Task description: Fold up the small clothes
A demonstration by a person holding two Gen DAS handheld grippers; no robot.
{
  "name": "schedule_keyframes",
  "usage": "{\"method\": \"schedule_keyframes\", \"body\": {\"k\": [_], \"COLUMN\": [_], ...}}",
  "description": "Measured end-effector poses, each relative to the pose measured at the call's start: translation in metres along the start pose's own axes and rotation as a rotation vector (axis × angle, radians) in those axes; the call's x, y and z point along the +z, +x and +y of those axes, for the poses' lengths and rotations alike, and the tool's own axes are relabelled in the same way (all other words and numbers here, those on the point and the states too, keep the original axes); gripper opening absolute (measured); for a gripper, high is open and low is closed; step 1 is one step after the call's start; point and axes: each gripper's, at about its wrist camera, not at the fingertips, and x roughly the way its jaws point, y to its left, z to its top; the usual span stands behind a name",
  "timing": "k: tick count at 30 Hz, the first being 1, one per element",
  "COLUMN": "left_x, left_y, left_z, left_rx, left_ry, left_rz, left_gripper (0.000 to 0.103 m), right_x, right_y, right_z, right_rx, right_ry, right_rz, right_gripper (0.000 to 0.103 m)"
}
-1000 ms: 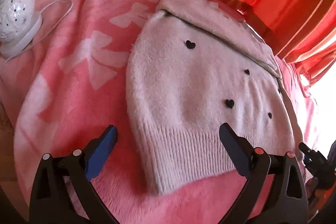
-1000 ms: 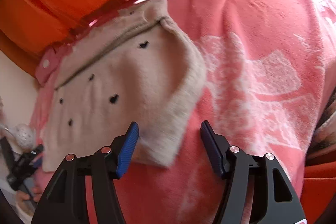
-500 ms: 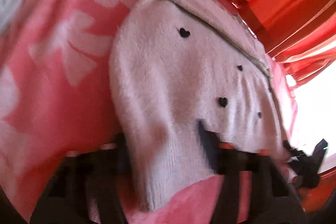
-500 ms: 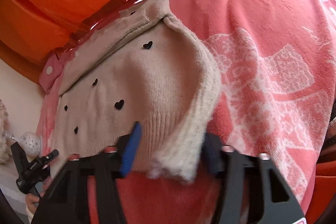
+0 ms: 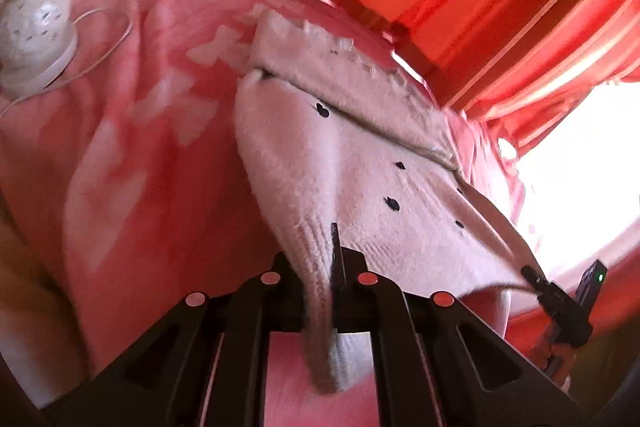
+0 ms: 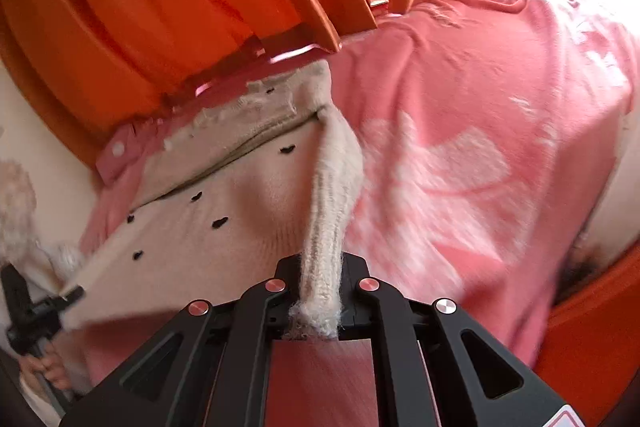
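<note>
The left tongs [image 5: 334,291] pinch one ribbed hem corner of the cream sweater [image 5: 360,179]; the right tongs [image 6: 320,291] pinch the other. The sweater rises off the pink blanket [image 6: 480,155], orange curtains [image 6: 160,7] beyond.

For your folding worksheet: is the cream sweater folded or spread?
Partly folded: the sweater's far part lies doubled over; both grippers lift its ribbed hem.

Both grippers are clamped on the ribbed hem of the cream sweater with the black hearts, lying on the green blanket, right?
Not green: the blanket is pink, as both wrist views show. The rest holds: left gripper and right gripper are shut on the cream sweater hem.
</note>
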Motion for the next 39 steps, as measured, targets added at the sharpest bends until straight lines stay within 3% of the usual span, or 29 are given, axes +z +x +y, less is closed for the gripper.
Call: {"method": "schedule_keyframes", "body": {"k": [3,5,8,11,13,15,17,19,21,23,26,28,30,32,33,35,36,39], "left_x": [-0.023,-0.022,0.013,0.074,0.124,0.161,0.191,0.215,0.229,0.237,0.236,0.229,0.232,0.236,0.236,0.236,0.239,0.235], "left_y": [-0.017,-0.032,-0.053,-0.047,-0.023,0.007,0.044,0.097,0.142,0.175,0.204,0.208,0.201,0.193,0.185,0.173,0.171,0.168], "left_z": [0.004,-0.001,-0.028,-0.051,-0.057,-0.056,-0.052,-0.045,-0.028,-0.009,0.015,0.02,0.017,0.014,0.011,0.008,0.009,0.016], "left_rx": [0.032,0.006,-0.039,-0.025,-0.002,0.03,0.061,0.139,0.168,0.151,0.122,0.116,0.084,0.077,0.15,0.258,0.285,0.248], "left_ry": [-0.002,-0.003,0.064,0.146,0.134,0.096,0.078,0.084,0.035,-0.044,-0.119,-0.139,-0.159,-0.144,-0.137,-0.103,-0.08,-0.08], "left_rz": [0.039,0.006,-0.113,-0.243,-0.3,-0.318,-0.301,-0.275,-0.229,-0.205,-0.234,-0.26,-0.284,-0.346,-0.408,-0.486,-0.485,-0.404], "left_gripper": [0.006,0.006,0.006,0.007,0.007,0.007,0.007,0.007,0.007,0.008,0.012,0.017,0.031,0.081,0.089,0.091,0.091,0.091], "right_x": [-0.022,-0.017,0.025,0.086,0.123,0.164,0.191,0.205,0.213,0.213,0.215,0.219,0.221,0.222,0.224,0.223,0.225,0.223], "right_y": [-0.021,-0.039,-0.052,-0.032,-0.004,0.045,0.098,0.144,0.192,0.228,0.247,0.242,0.232,0.222,0.218,0.212,0.214,0.22], "right_z": [-0.006,-0.001,0.012,0.021,0.025,0.026,0.033,0.038,0.039,0.034,0.021,0.016,0.012,0.006,0.004,-0.003,-0.006,-0.005], "right_rx": [0.043,0.073,0.141,0.157,0.166,0.191,0.184,0.155,0.14,0.129,0.16,0.243,0.298,0.295,0.273,0.224,0.21,0.078], "right_ry": [-0.018,-0.038,-0.054,-0.066,-0.02,0.07,0.104,0.123,0.147,0.199,0.278,0.306,0.31,0.338,0.354,0.379,0.374,0.302], "right_rz": [0.013,-0.034,-0.161,-0.292,-0.32,-0.291,-0.233,-0.183,-0.118,-0.094,-0.105,-0.145,-0.218,-0.293,-0.322,-0.369,-0.353,-0.255], "right_gripper": [0.005,0.005,0.006,0.006,0.006,0.006,0.006,0.007,0.008,0.009,0.015,0.025,0.031,0.046,0.06,0.066,0.066,0.066]}}
